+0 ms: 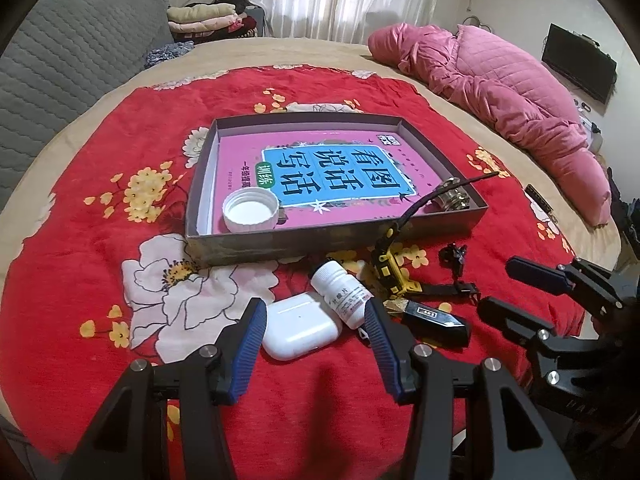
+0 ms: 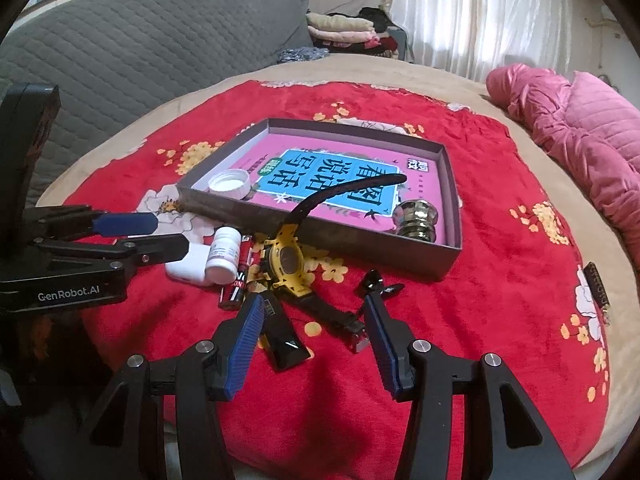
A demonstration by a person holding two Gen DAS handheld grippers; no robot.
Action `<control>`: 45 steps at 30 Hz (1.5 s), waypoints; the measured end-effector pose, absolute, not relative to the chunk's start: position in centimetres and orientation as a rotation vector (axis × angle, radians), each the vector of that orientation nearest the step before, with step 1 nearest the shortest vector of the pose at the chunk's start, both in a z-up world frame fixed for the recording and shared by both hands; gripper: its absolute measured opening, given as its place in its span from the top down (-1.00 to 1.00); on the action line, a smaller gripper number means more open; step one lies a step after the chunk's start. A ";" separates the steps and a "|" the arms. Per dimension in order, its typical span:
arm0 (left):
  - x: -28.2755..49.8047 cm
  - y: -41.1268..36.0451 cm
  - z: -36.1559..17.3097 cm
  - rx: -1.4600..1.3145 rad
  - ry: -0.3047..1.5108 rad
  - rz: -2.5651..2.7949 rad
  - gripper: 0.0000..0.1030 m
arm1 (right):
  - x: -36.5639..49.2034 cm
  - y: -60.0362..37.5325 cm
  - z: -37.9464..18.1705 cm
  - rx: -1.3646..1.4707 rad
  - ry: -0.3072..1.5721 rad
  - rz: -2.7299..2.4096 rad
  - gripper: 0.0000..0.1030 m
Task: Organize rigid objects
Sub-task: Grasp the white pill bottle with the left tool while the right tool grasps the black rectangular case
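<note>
Low in the left wrist view, the left gripper [image 1: 316,320] stands with its jaws spread wide and nothing between the pads but the white earbud case [image 1: 299,331], which lies on the red flowered blanket [image 1: 80,240] in the gap, touching neither pad that I can see. Just right of the case a white pill bottle [image 1: 342,294] lies on its side, its base by the right-hand pad. Further right sit a black wedge-shaped object [image 1: 436,320] and a yellow and black watch [image 1: 390,270], whose strap rises over the near wall of the shallow grey box [image 1: 280,240] at frame centre. Inside the box lie a pink book [image 1: 320,176], a white cap [image 1: 251,212] at lower left and a brass knob [image 1: 454,196] at right. At the right edge the right gripper [image 1: 508,288] is seen from the side, open and empty.

Across in the right wrist view, the right gripper [image 2: 314,320] hangs open low in the frame, over the watch [image 2: 286,260] strap and the wedge [image 2: 286,346]. A small black clip [image 2: 376,282] lies near its right pad. Batteries [image 2: 238,280] lie beside the bottle [image 2: 224,256]. The left gripper [image 2: 160,236] reaches in from the left edge, open around the case [image 2: 186,268]. The box [image 2: 320,216] sits above centre.
</note>
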State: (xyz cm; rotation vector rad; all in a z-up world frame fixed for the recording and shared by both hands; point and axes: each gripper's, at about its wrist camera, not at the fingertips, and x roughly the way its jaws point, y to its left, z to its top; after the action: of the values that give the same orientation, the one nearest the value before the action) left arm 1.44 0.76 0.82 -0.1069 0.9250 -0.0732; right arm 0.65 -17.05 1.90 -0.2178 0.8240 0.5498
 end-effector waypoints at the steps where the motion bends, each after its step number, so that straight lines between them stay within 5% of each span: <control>1: 1.5 0.6 0.7 -0.105 0.927 -0.074 0.02 | 0.6 -17.0 1.9 -0.219 0.826 0.553 -0.04; 45: 5.6 -1.2 -2.2 -0.156 1.064 -0.001 0.02 | 2.3 -13.4 -3.1 -0.288 0.928 0.651 -0.04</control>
State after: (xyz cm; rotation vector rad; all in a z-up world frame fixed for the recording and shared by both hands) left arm 5.62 -1.20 -2.24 -0.1562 1.0637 -0.0011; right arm 2.31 -13.36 -3.07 -0.2882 0.9280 0.6507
